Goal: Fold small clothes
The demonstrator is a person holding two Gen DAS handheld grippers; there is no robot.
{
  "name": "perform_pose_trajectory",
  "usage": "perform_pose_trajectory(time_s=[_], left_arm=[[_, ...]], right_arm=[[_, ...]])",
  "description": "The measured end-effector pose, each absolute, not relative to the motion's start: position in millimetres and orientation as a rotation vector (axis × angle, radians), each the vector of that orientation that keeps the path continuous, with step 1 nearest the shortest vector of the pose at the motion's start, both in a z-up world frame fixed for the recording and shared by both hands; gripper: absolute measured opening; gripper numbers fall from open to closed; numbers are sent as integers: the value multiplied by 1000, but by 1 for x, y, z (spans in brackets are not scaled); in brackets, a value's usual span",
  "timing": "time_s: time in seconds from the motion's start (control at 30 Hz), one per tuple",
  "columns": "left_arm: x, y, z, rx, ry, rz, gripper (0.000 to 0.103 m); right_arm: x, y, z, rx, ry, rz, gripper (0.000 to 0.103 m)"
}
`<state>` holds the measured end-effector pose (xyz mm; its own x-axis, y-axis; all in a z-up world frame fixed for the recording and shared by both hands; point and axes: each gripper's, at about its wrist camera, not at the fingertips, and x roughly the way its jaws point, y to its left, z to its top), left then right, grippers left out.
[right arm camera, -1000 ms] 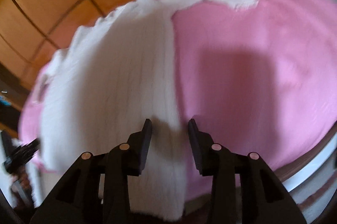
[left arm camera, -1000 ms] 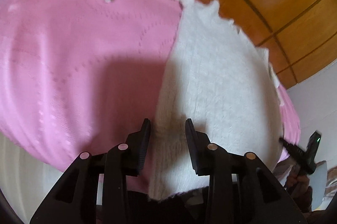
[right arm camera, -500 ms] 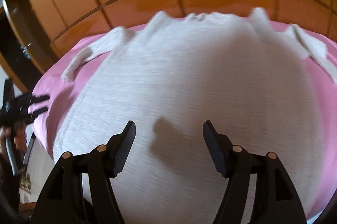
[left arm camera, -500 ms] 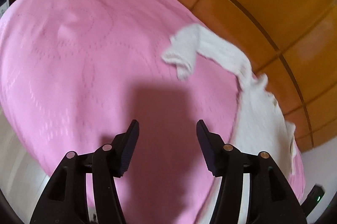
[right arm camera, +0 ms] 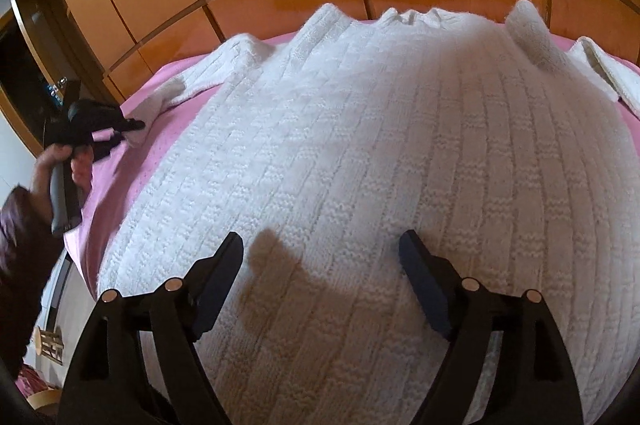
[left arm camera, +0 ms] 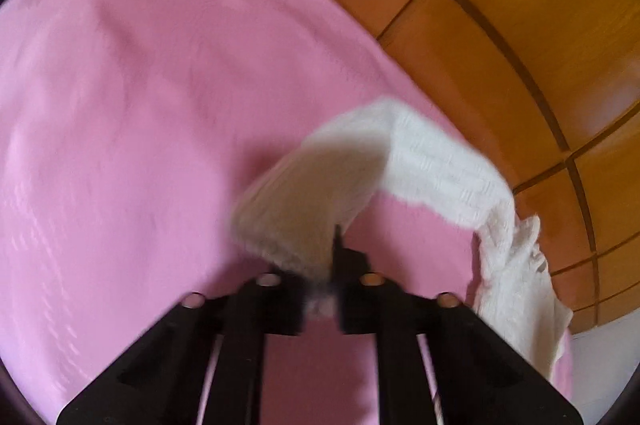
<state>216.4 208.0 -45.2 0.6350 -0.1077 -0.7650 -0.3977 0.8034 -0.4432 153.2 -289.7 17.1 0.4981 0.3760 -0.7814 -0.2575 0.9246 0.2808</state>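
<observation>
Left claw pinches the sweater's sleeve; right claw is wide apart.

The white sweater (right arm camera: 360,153) lies flat on the pink cloth (left arm camera: 140,105). The left claw (left arm camera: 328,265) has just snapped closed on the sleeve's (left arm camera: 312,193) end and lifts it. The right claw (right arm camera: 320,257) has just been opening; it hangs over the sweater's middle, gripping nothing.

In the left wrist view, motion blur smears the pink bedspread (left arm camera: 132,113), and the white sweater's sleeve cuff (left arm camera: 292,217) hides the left claw (left arm camera: 326,265) tips. In the right wrist view, we lose the sweater (right arm camera: 360,153) hem behind the right claw (right arm camera: 320,253); the person's sleeve (right arm camera: 20,237) is cut off at left.
</observation>
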Motion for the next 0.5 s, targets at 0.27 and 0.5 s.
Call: perform_pose_trajectory(time_s=[0.27,0.5], left_arm=[[176,289,57,-518,738,236,5],[188,341,42,-298,888,467,5]], right_arm=[[153,-287,15,113,965,393,85],[152,-279,12,76,954,378,89]])
